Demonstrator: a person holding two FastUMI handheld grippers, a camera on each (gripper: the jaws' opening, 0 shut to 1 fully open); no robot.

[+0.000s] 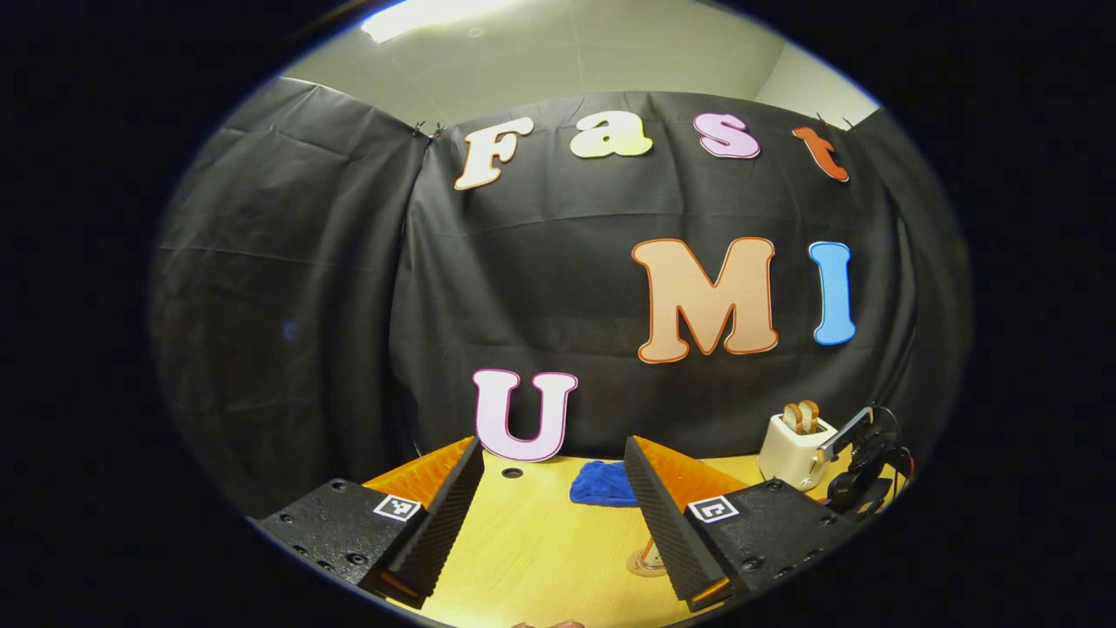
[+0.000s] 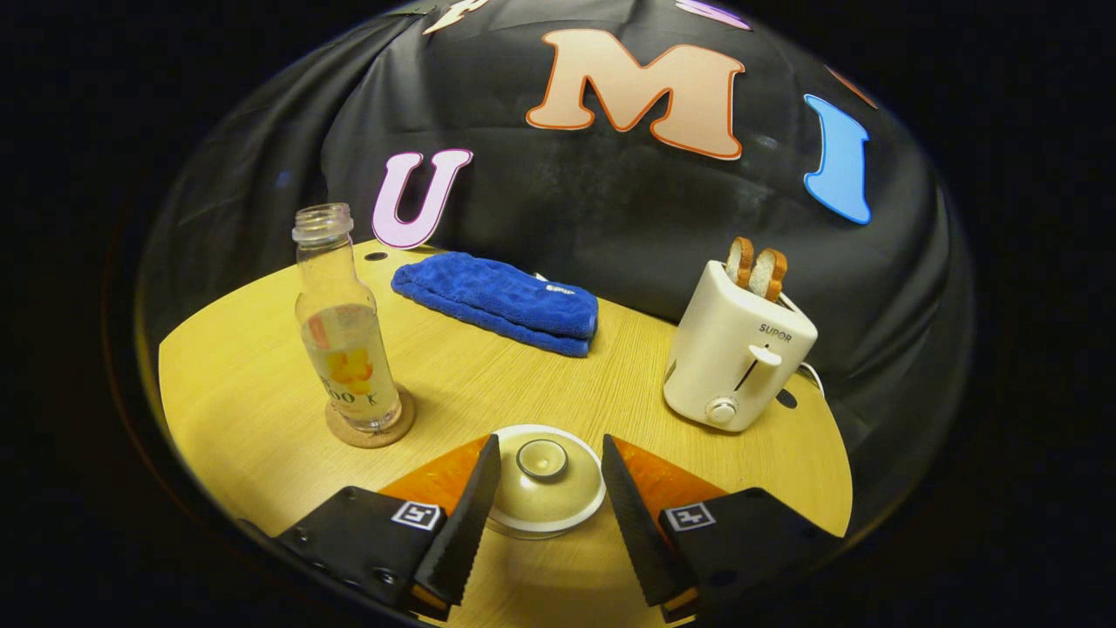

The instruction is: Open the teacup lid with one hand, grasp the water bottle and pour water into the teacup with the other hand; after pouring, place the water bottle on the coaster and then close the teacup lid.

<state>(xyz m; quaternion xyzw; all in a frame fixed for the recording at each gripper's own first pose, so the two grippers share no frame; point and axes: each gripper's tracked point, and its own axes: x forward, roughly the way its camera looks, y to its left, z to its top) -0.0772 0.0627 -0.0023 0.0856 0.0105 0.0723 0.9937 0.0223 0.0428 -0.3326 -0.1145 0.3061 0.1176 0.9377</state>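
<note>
Two fingers of your right gripper (image 2: 542, 510) stand spread, empty, flanking the round white-rimmed glass teacup lid (image 2: 542, 475) that sits closed. The clear glass water bottle (image 2: 344, 327) stands on the round cork coaster (image 2: 370, 427), so the job looks nearly finished or barely begun. Next, lift straight up; the cream toaster (image 2: 737, 353) crowds your right. Your left gripper (image 1: 549, 523) hangs spread, empty.

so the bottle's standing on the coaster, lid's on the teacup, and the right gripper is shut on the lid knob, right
Not quite. In the right gripper view the right gripper is open, its fingers either side of the lid without touching. The bottle does stand on the coaster, and the lid is on.
</note>
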